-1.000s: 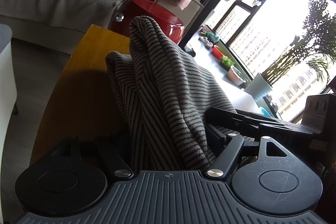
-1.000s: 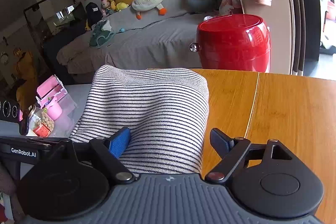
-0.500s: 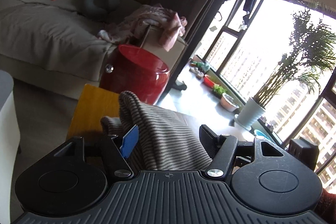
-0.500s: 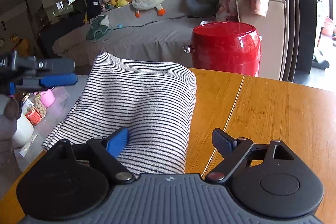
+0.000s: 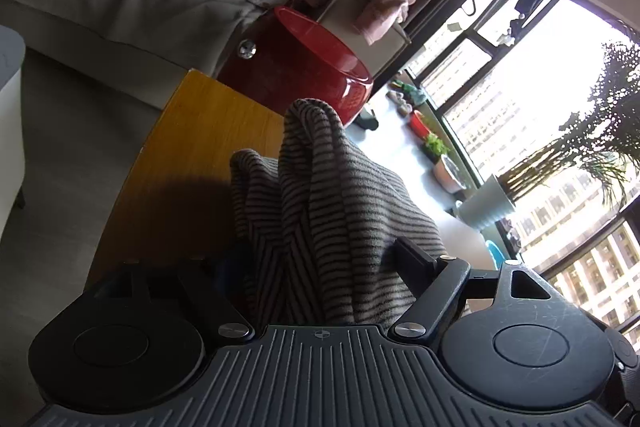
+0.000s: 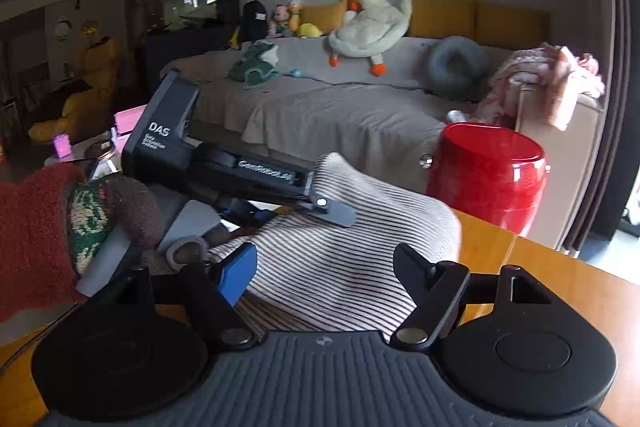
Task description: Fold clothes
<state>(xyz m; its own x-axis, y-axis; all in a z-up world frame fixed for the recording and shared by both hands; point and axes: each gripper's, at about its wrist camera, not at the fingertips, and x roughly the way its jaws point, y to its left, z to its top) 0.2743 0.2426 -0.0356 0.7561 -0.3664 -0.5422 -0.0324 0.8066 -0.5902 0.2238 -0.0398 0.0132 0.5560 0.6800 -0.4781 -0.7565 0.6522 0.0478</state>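
Observation:
A grey garment with thin dark stripes (image 6: pixel 360 259) lies folded on the wooden table (image 6: pixel 560 287). My right gripper (image 6: pixel 326 271) hovers at its near edge with the jaws closing. The cloth runs between the fingers, and the blue pad (image 6: pixel 238 277) stands apart from it. My left gripper (image 6: pixel 304 215) reaches in from the left over the garment's far side. In the left wrist view a thick bunch of the striped garment (image 5: pixel 332 211) stands up between the left gripper's (image 5: pixel 320 259) fingers, filling the gap as the jaws open. A person's red knitted sleeve (image 6: pixel 32 239) holds that gripper.
A shiny red round container (image 6: pixel 488 175) stands just past the table's far edge, in front of a grey sofa (image 6: pixel 340 115) with plush toys and a pink blanket. Small pink items sit at the far left. A window ledge with potted plants (image 5: pixel 436 147) runs beyond the table.
The right gripper rose and rolled, and its jaws narrowed. The left gripper swung into the right wrist view onto the garment's far side. In the left wrist view, the bunch stands taller between the fingers than half a second ago.

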